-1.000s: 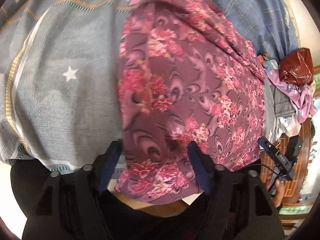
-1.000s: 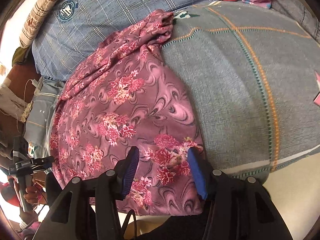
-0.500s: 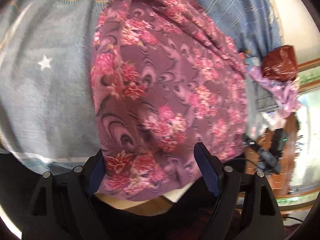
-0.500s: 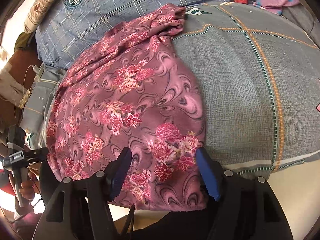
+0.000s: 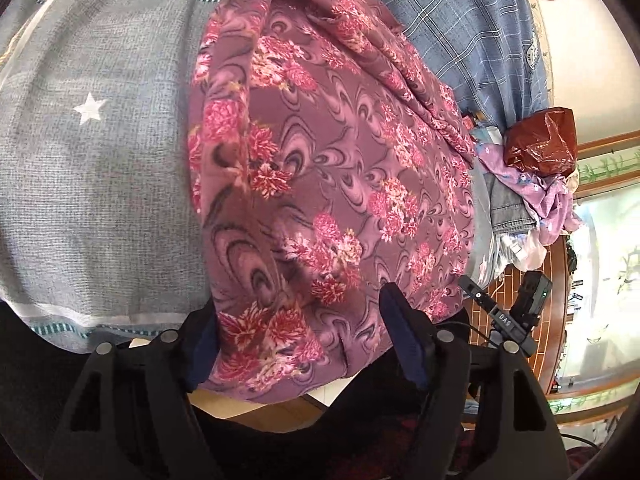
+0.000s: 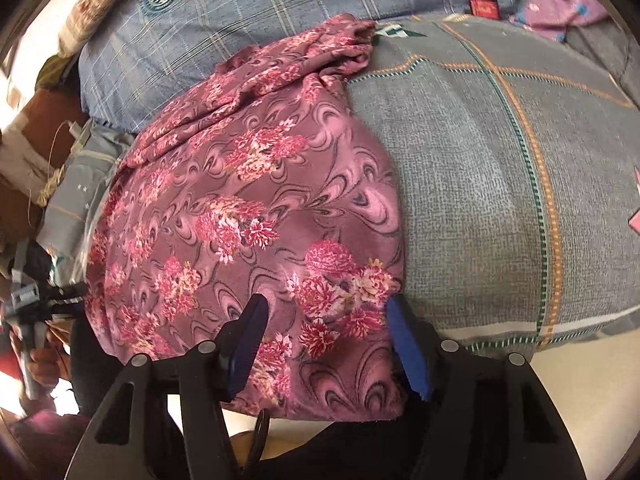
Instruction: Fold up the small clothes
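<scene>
While you look through the left wrist view, your left gripper (image 5: 298,344) has just been closing a little, but its jaws are apart, with the near edge of the flowery cloth (image 5: 332,184) lying between them and not pinched. The cloth fills the middle of the frame, spread over the grey bedcover (image 5: 100,184). It looks thin, soft and floppy, so I think it will sag and slide; take it by the near hem corners. A red bag (image 5: 540,140) and a purple heap (image 5: 532,196) sit at the right, well apart from the cloth.

Through the right wrist view, your right gripper (image 6: 324,344) has also just been closing a little. Its jaws are apart too, over the hem at the lower middle. At the top, the cloth bunches against a blue checked pillow (image 6: 280,4). That lump may spoil a flat fold.
</scene>
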`<state>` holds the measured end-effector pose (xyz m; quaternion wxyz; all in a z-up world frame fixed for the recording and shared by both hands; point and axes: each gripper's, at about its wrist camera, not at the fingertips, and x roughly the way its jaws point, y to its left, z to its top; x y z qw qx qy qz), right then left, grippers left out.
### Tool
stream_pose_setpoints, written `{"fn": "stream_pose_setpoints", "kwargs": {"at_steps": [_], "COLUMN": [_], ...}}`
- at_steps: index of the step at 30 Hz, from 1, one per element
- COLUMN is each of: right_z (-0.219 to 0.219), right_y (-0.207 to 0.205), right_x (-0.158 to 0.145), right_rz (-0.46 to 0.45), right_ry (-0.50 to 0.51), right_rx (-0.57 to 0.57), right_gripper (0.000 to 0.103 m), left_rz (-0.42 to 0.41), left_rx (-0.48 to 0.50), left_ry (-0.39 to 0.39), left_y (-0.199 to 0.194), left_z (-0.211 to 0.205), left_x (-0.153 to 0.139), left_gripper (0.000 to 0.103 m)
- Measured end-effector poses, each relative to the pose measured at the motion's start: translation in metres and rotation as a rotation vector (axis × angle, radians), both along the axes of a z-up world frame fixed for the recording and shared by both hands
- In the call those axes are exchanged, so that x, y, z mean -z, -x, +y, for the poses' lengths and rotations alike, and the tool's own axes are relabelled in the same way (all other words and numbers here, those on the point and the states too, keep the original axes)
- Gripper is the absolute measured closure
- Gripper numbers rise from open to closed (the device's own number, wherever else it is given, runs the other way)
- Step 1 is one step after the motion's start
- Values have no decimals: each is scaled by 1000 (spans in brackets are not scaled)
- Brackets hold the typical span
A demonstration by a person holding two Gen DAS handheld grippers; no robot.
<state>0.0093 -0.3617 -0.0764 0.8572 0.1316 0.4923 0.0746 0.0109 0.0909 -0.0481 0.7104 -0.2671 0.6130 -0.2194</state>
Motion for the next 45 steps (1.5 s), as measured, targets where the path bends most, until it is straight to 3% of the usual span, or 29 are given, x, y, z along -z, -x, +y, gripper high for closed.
{"fn": "stream_pose_setpoints", "kwargs": {"at_steps": [1,2,3,4,5,6,12,14,16,18,19,22,28,32,34,35,36,38,42,45], "right_z": [1,1,1,-1,-4,-6,-20,-24,-27,-26,-23,-11,-3,-1,6,10,15,18,3,-11], "right_y": [1,1,1,1,0,0,-1,-1,0,1,1,3,8,8,8,9,10,8,8,11], "right_x": [0,-1,-2,-1,0,-1,-1,2,7,10,11,9,6,9,8,5,5,5,-2,-7], "right_rz": [-6,-17,-23,-21,-16,-17,-4,12,42,63,78,74,106,111,102,77,65,69,65,66], "right_ry": [11,23,34,42,14,-14,-233,-269,-281,-296,-297,-247,-100,-42,-4,33,61,50,-133,-231], "right_rx": [-3,-7,-10,-17,-23,-18,-6,9,12,1,-19,-87,-144,-147,-151,-163,-177,-178,-150,-113], "right_gripper": [43,56,68,94,96,98,98,93,92,82,74,65,67,67,69,85,97,99,99,94], "left_rz": [-4,-6,-9,-11,-2,13,11,10,14,28,35,20,6,23,13,10,11,36,20,11], "left_rx": [1,-2,-8,-6,1,4,-18,-3,22,41,51,98,174,137,123,124,124,95,61,66], "left_ry": [-4,-5,-6,-8,-7,-4,13,1,-39,-46,-34,-70,-183,-154,-148,-144,-135,-85,2,-4], "left_y": [0,0,1,1,0,-1,2,3,4,6,8,12,21,19,19,20,19,17,17,17], "left_z": [-1,-2,-1,-2,-3,-3,3,4,4,4,3,-9,-23,-20,-20,-18,-17,-12,-7,-6], "left_x": [0,0,0,0,2,4,2,1,2,5,6,5,6,8,7,7,7,10,1,-4], "left_gripper": [30,30,41,53,79,92,94,93,83,41,37,31,30,30,37,62,93,97,97,97]}}
